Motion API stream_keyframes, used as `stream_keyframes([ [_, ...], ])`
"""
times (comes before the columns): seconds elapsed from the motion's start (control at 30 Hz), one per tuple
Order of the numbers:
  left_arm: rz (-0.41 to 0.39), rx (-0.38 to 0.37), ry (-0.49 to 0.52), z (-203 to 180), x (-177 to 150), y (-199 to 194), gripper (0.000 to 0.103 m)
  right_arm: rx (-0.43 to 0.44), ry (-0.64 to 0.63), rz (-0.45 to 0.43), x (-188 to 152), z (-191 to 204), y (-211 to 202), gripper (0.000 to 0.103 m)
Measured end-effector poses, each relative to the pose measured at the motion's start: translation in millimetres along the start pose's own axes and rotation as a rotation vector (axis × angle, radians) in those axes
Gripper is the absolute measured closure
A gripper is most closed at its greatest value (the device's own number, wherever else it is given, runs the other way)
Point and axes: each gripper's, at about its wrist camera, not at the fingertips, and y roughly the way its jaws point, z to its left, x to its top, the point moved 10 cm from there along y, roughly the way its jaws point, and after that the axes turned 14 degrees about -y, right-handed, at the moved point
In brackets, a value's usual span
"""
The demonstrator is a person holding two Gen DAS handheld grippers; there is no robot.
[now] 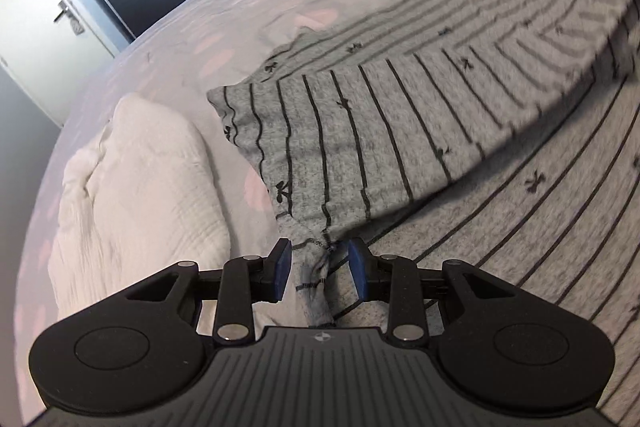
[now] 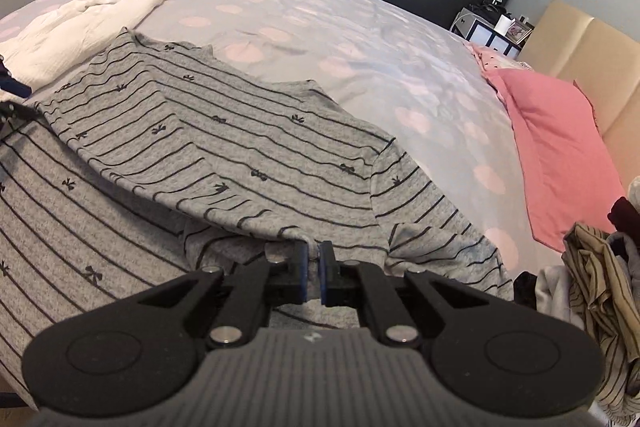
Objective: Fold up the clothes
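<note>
A bed with a pink-spotted grey cover (image 2: 304,11) carried a half-folded striped garment.

At the left lay a white crinkled cloth (image 1: 132,187); just beside it the left gripper (image 1: 320,267) had a bunched corner of the grey striped top (image 1: 360,131) between its pads, the fabric gathered into a twist there, so it looked clenched on that corner. From it the top ran away rightward, its long axis stretched across the bed towards the right gripper (image 2: 314,267), whose jaws stood nearly together at the folded edge; whether cloth was pinched in them could not be told. A pink pillow (image 2: 560,147) and a pile of unfolded clothes (image 2: 592,275) sat at the far right.
</note>
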Motion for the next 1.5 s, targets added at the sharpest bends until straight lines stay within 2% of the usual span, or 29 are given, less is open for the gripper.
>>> stream_keyframes([
  [0.03, 0.005, 0.005, 0.013, -1, 0, 3, 0.074, 0.001, 0.002, 0.0, 0, 0, 0, 0.096],
  [0.07, 0.001, 0.008, 0.011, -1, 1, 5, 0.08, 0.002, 0.004, -0.001, 1, -1, 0, 0.096],
  [0.1, -0.003, 0.01, 0.008, 0, 3, 6, 0.09, 0.005, 0.002, -0.003, 1, 0, -1, 0.096],
  [0.17, 0.006, 0.002, -0.033, 6, 5, 7, 0.095, 0.015, -0.004, -0.007, 1, 1, -3, 0.096],
  [0.27, 0.007, -0.004, -0.108, 19, 10, 5, 0.097, 0.051, -0.024, -0.019, 3, 4, -13, 0.097],
  [0.33, 0.013, -0.01, -0.164, 29, 11, 4, 0.097, 0.114, -0.049, -0.031, 5, 11, -24, 0.097],
  [0.57, 0.061, -0.016, -0.37, 76, 0, 6, 0.098, 0.502, -0.11, -0.114, 13, 70, -84, 0.097],
  [0.77, 0.086, -0.059, -0.496, 99, -10, 9, 0.098, 0.806, -0.216, -0.113, 27, 161, -126, 0.098],
  [0.97, 0.083, -0.089, -0.544, 112, -11, 8, 0.098, 1.062, -0.315, -0.086, 43, 259, -157, 0.098],
  [1.1, 0.081, -0.112, -0.59, 120, -11, 10, 0.098, 1.129, -0.406, -0.037, 46, 313, -162, 0.098],
  [1.3, 0.082, -0.139, -0.628, 129, -11, 16, 0.098, 1.264, -0.313, 0.012, 61, 373, -155, 0.098],
  [1.43, 0.074, -0.147, -0.627, 129, -13, 18, 0.098, 1.25, -0.337, 0.079, 58, 413, -134, 0.098],
  [1.5, 0.072, -0.149, -0.625, 129, -13, 18, 0.098, 1.261, -0.305, 0.116, 51, 425, -122, 0.098],
])
